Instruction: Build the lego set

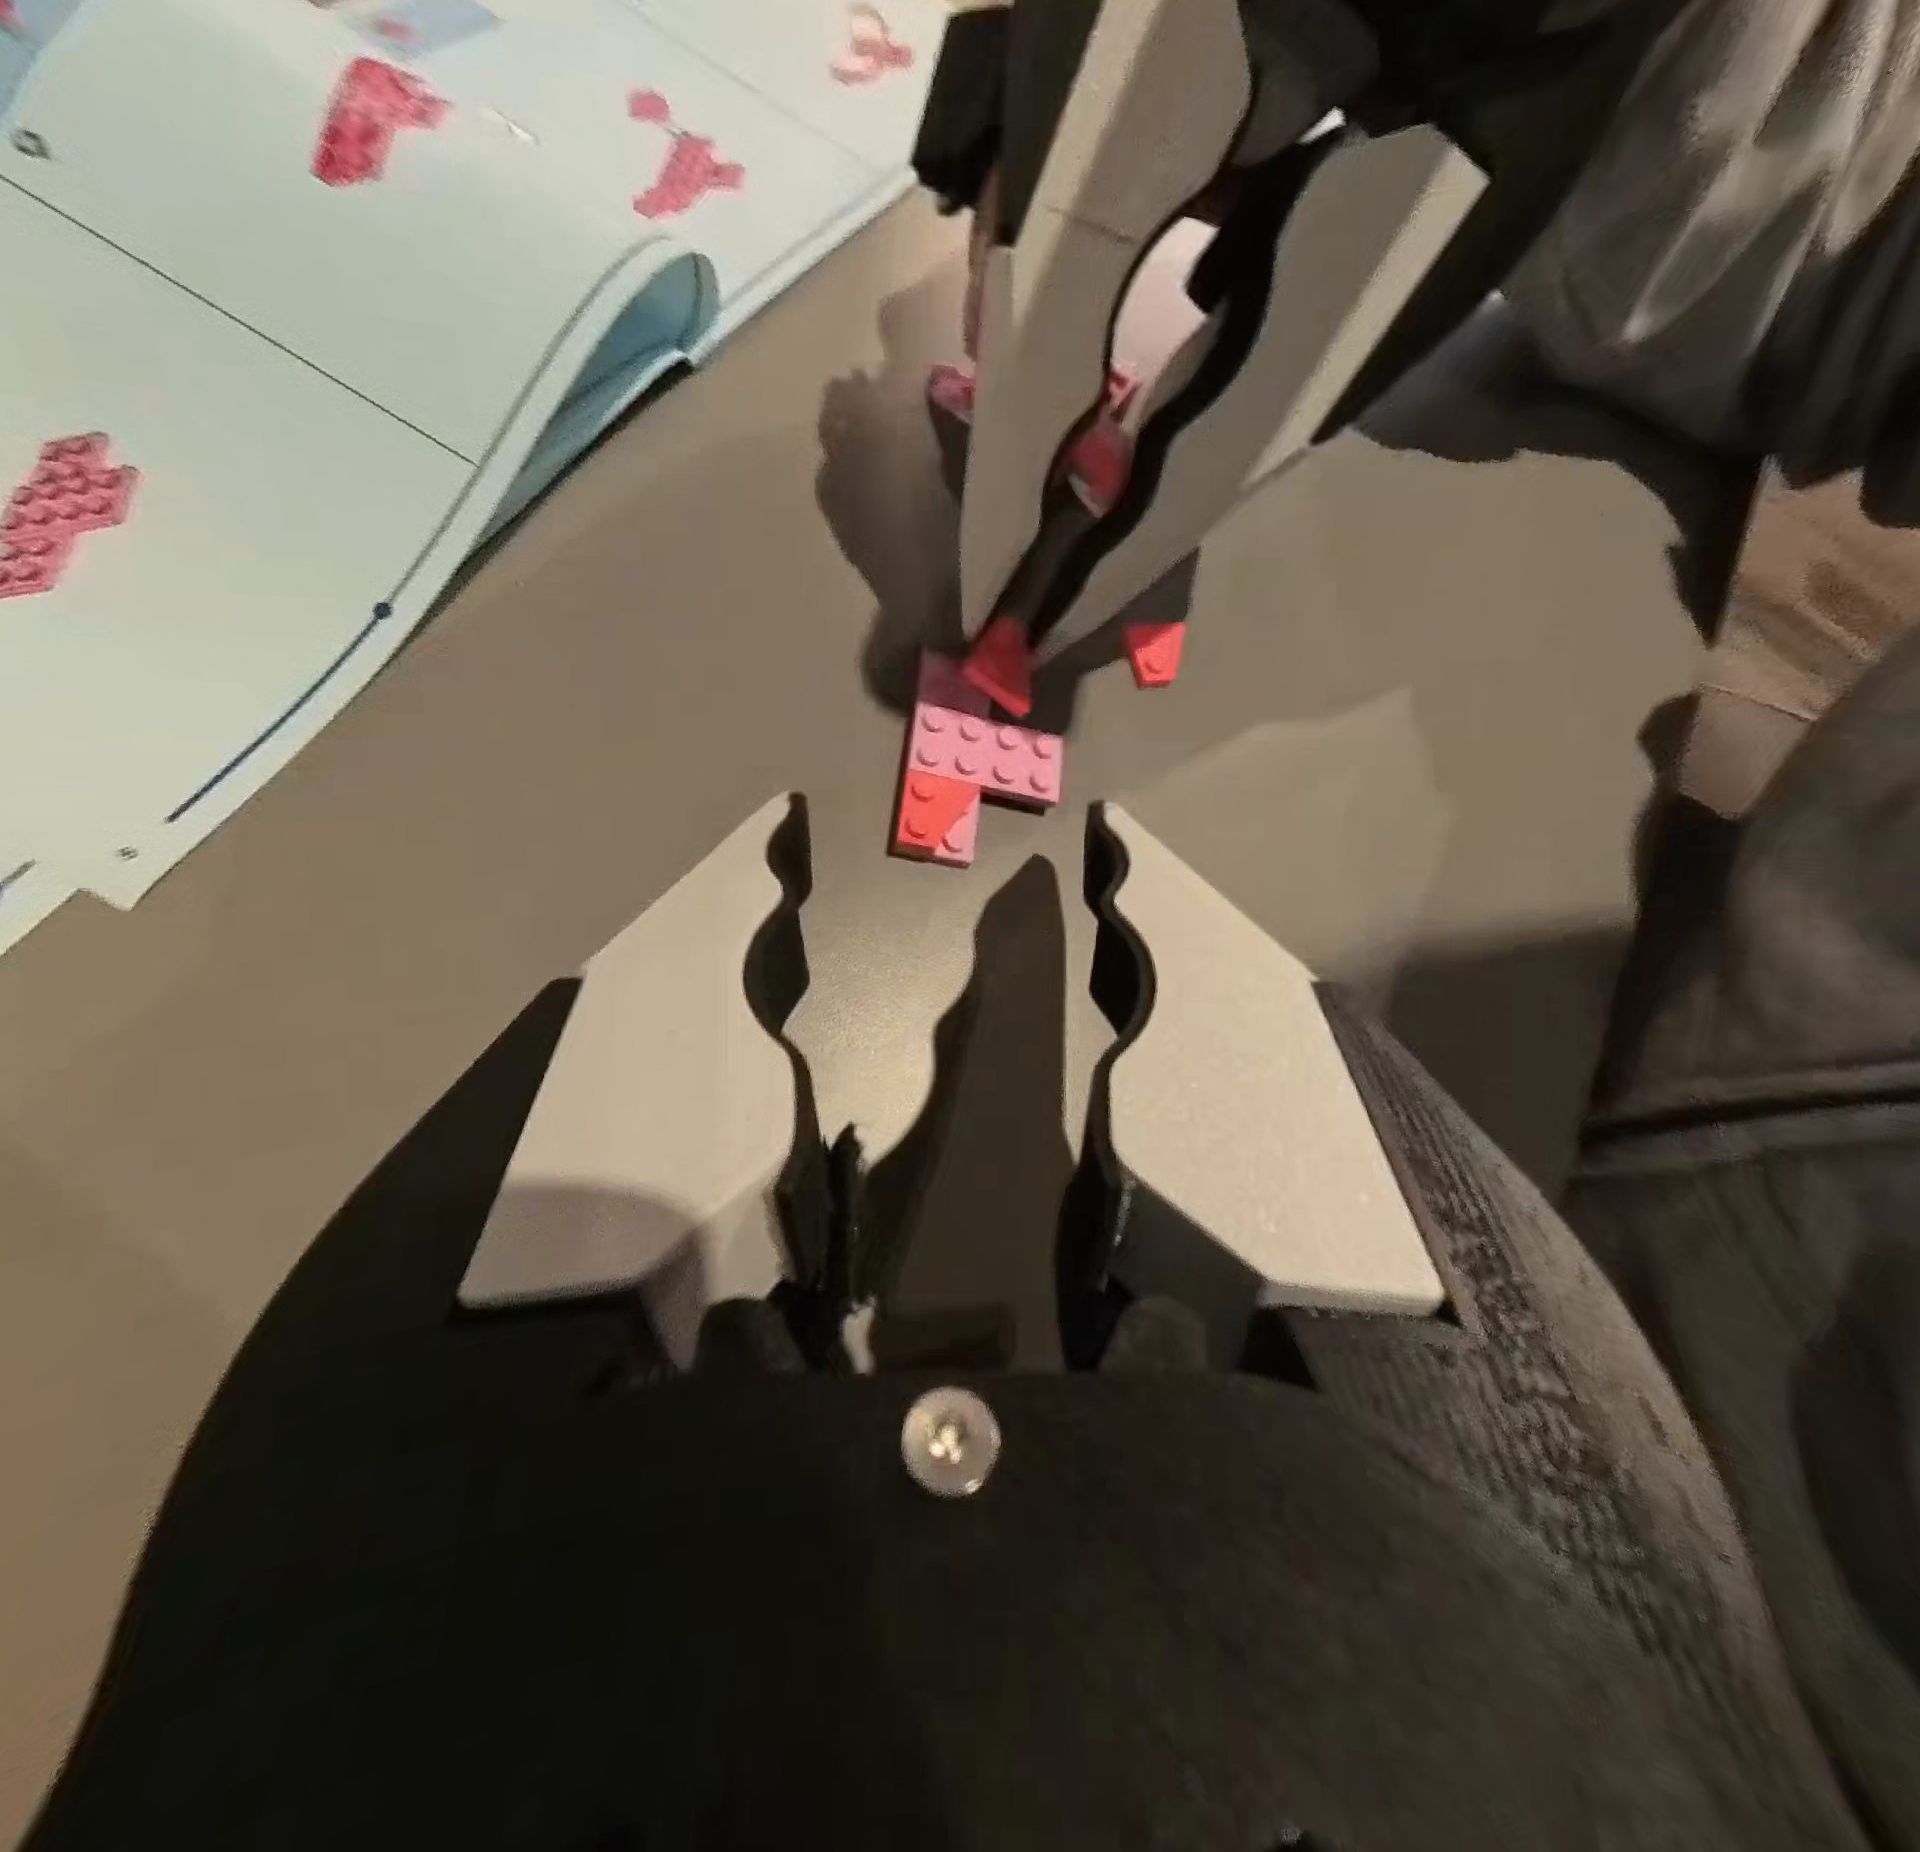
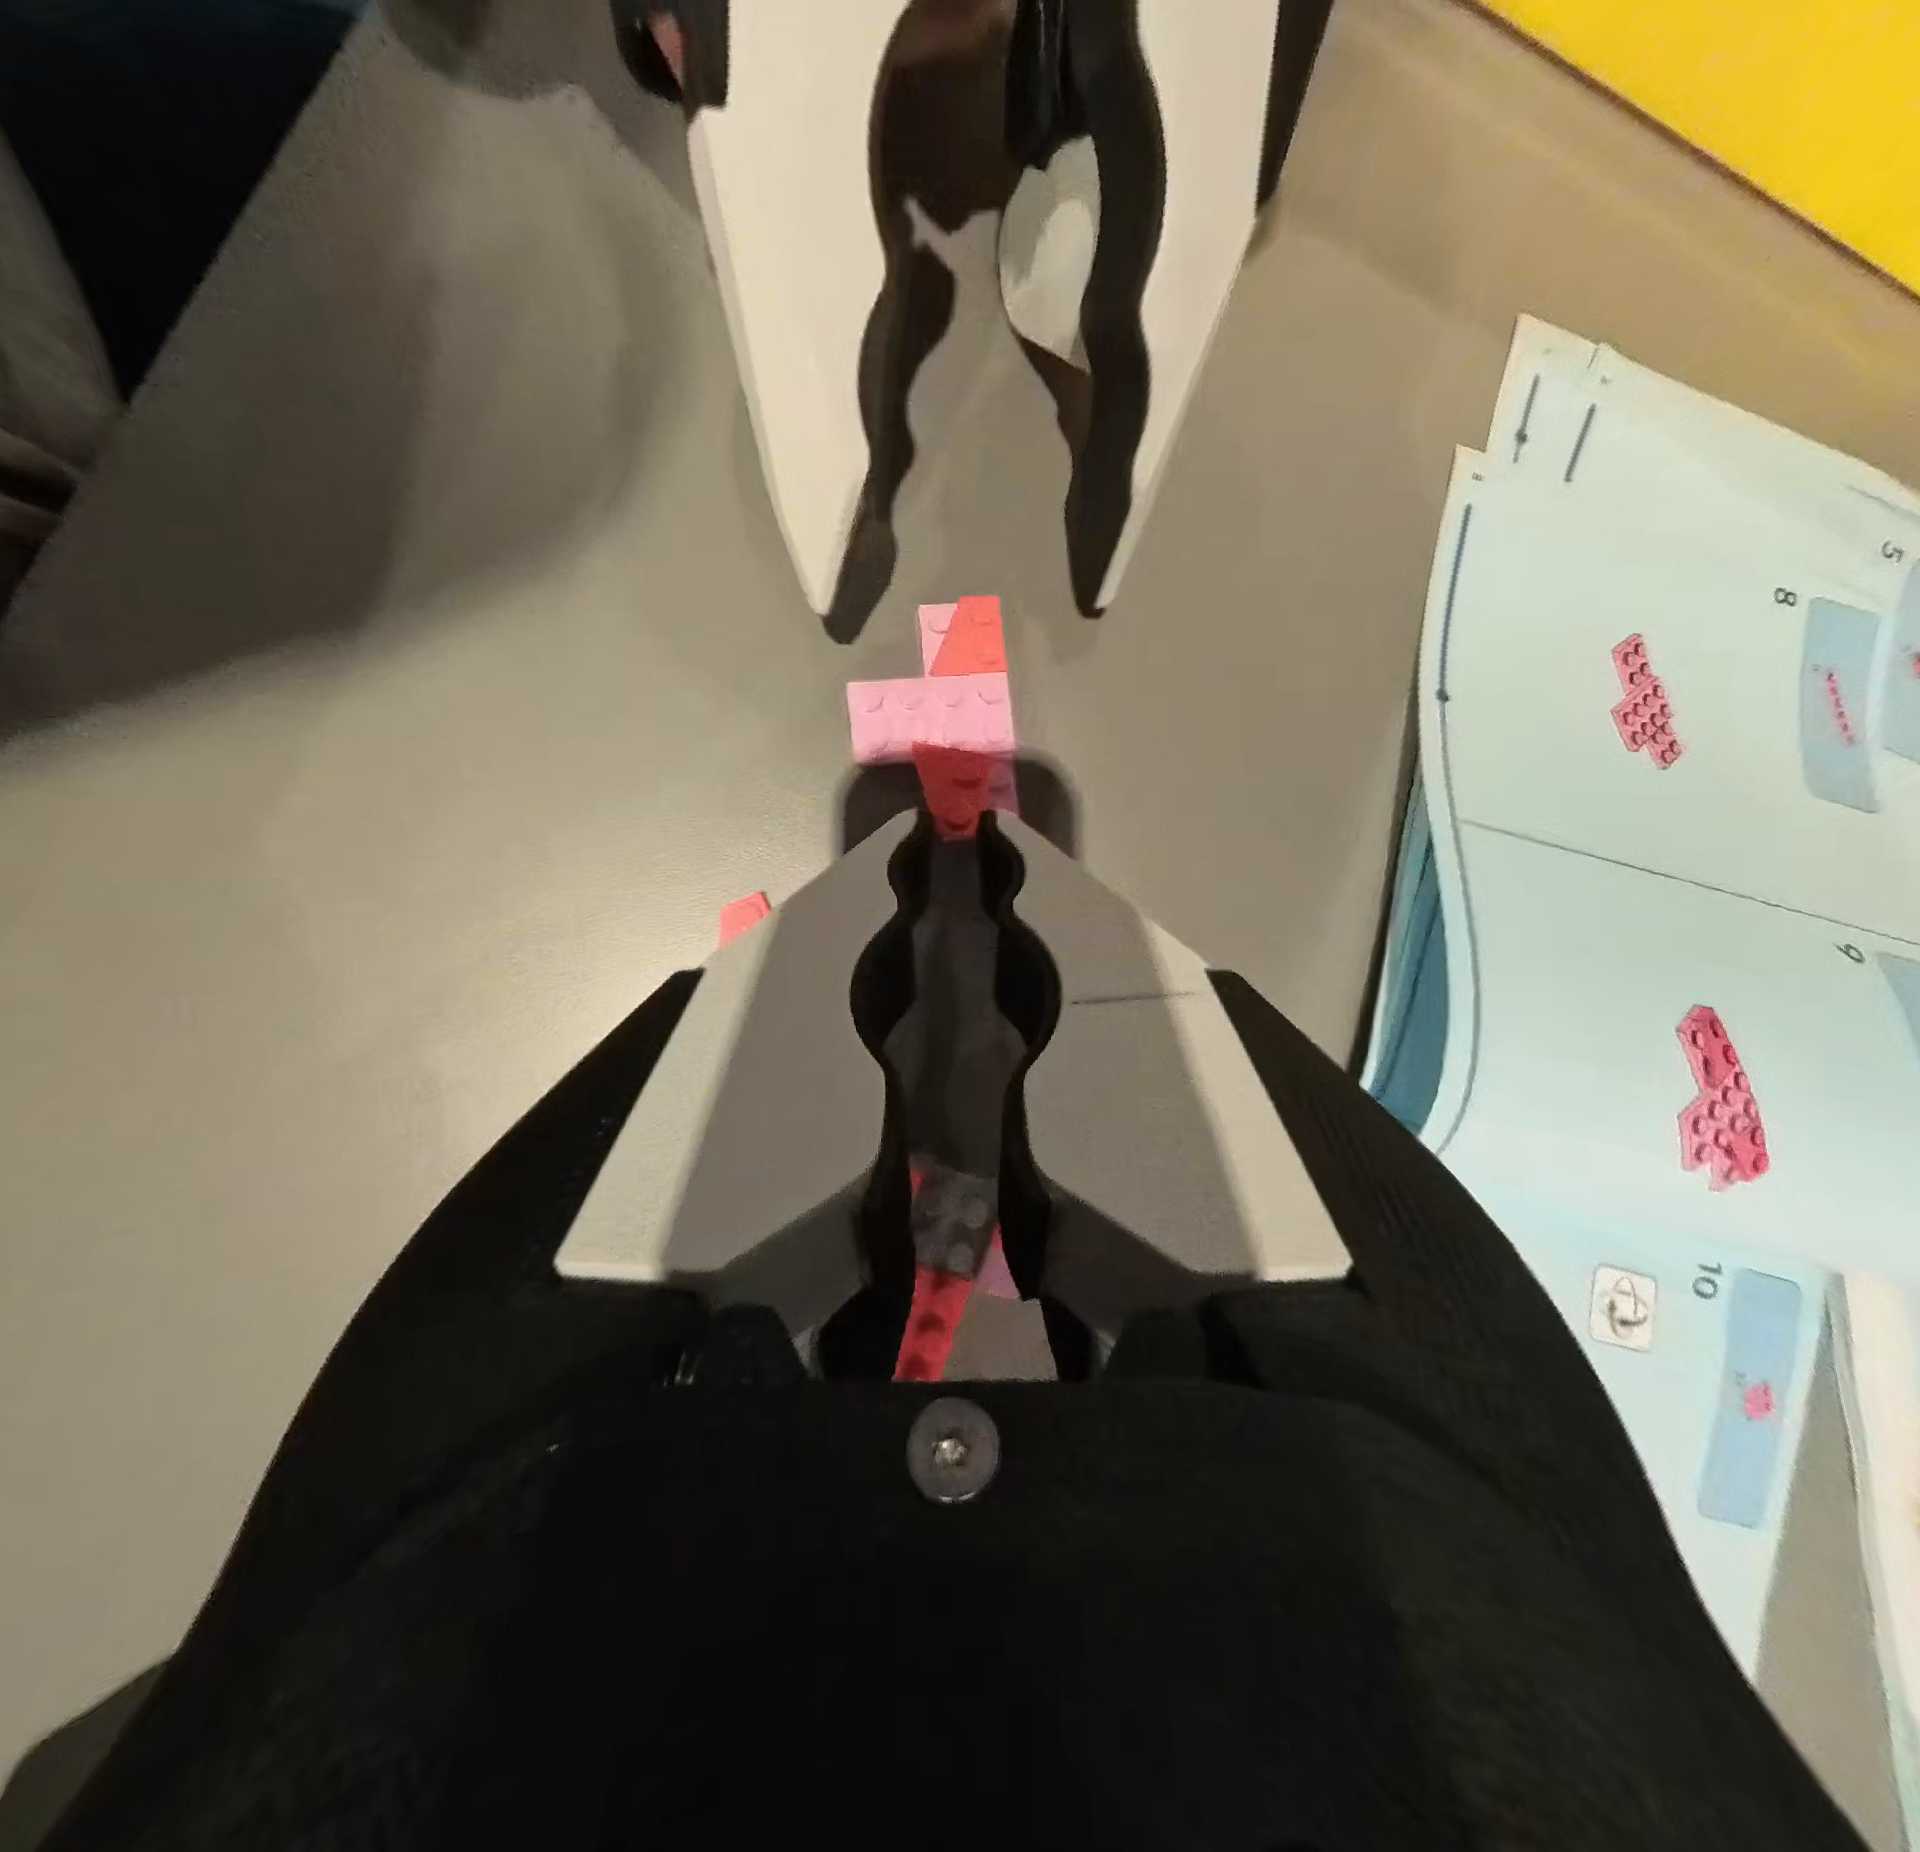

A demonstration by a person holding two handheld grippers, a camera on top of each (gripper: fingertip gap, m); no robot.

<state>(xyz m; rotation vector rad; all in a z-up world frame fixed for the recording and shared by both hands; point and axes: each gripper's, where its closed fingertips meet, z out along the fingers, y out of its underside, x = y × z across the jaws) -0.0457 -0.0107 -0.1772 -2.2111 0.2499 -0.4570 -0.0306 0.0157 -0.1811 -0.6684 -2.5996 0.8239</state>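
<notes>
Left tongs [image 1: 940,836] spread wide, empty, hovering just short of pink assembly [image 1: 982,763] on bench [image 1: 623,742]. Assembly carries red wedge [image 1: 935,800] at near corner. Beyond, right tongs [image 1: 1013,649] pinched on red wedge piece [image 1: 1000,672], tilted over assembly's far end. Advice: brace assembly with left tongs, level piece, align studs, press straight down. Booklet [image 1: 260,348] far left.
</notes>
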